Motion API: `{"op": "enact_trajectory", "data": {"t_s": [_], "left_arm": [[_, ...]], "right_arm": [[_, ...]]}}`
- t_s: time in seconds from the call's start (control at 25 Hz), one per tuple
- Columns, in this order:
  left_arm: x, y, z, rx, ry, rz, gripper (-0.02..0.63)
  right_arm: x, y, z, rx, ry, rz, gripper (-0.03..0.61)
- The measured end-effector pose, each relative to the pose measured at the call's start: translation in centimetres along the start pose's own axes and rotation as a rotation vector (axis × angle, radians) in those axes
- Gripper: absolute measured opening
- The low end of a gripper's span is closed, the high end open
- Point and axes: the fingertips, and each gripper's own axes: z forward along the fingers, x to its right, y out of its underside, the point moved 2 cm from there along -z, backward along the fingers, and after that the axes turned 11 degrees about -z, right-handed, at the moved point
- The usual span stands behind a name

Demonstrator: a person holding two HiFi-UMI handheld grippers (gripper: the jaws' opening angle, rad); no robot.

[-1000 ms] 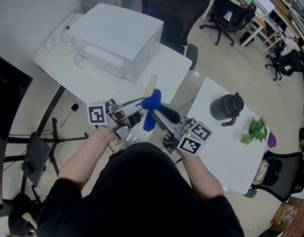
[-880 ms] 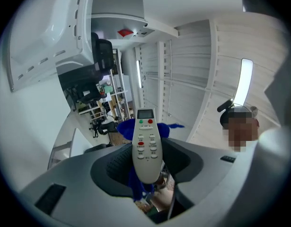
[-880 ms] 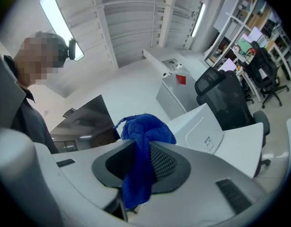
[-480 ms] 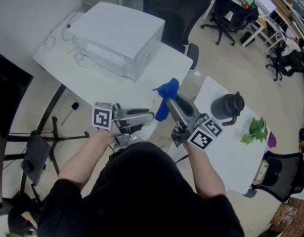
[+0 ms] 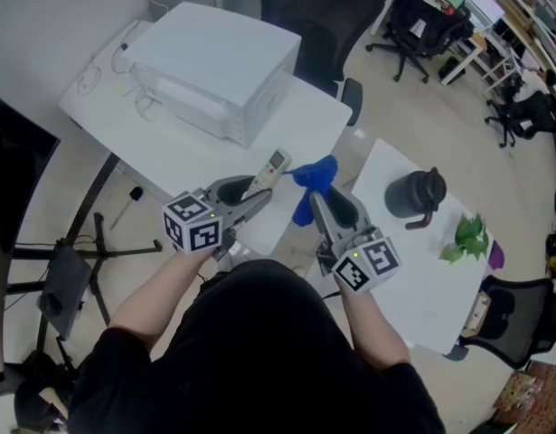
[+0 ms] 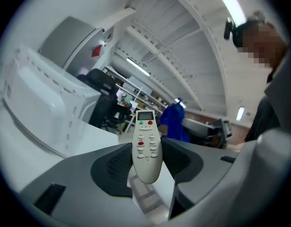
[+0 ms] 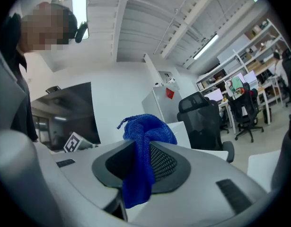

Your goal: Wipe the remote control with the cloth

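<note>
1. Left gripper (image 6: 145, 161): jaws clamped on the rounded lower end of the remote control (image 6: 146, 143), pads pressing both its sides
2. Remote's button face is toward the left gripper's camera and its display end points far, out past the jaw tips; red and green keys sit just under the display
3. Right gripper (image 7: 136, 167): jaws closed on the blue cloth (image 7: 144, 138); it is bunched in a wad above the jaw tips, with a tail hanging down between the pads
4. Head view: both grippers are held in front of the person's chest, left one at left, right one at right, tips angled toward each other; each carries a marker cube (image 5: 194, 226) at the near end
5. The cloth wad is just right of the remote's far end; can't tell whether they touch
6. Below the left gripper and remote: white table (image 5: 160, 147), with a white boxy unit (image 5: 214, 61) on its far half
7. Right of the right gripper: second white table (image 5: 413, 287) carrying a black jug (image 5: 415, 195) and a green plant (image 5: 469, 238) further right
8. Far right: office chairs (image 5: 413, 21) and desks on a light floor
</note>
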Motion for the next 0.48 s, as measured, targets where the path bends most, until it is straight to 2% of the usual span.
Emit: {"op": "enact_trajectory", "data": {"t_s": [0.08, 0.2, 0.32, 0.48], "left_arm": [[-1.8, 0.4, 0.2, -0.039, -0.164, 0.15, 0.196], [-4.2, 1.3, 0.9, -0.089, -0.311, 0.275, 0.196], [-7.0, 2.4, 1.8, -0.131, -0.416, 0.311, 0.196], [-11.9, 5.6, 1.2, -0.229, -0.551, 0.293, 0.196]], "right_arm": [[-0.9, 0.9, -0.2, -0.042, 0.014, -0.079, 0.101], [-2.7, 2.1, -0.6, -0.101, -0.005, -0.178, 0.101], [-3.9, 2.8, -1.0, -0.116, -0.019, -0.247, 0.101], [-4.4, 3.6, -1.3, -0.148, -0.011, -0.282, 0.101]]}}
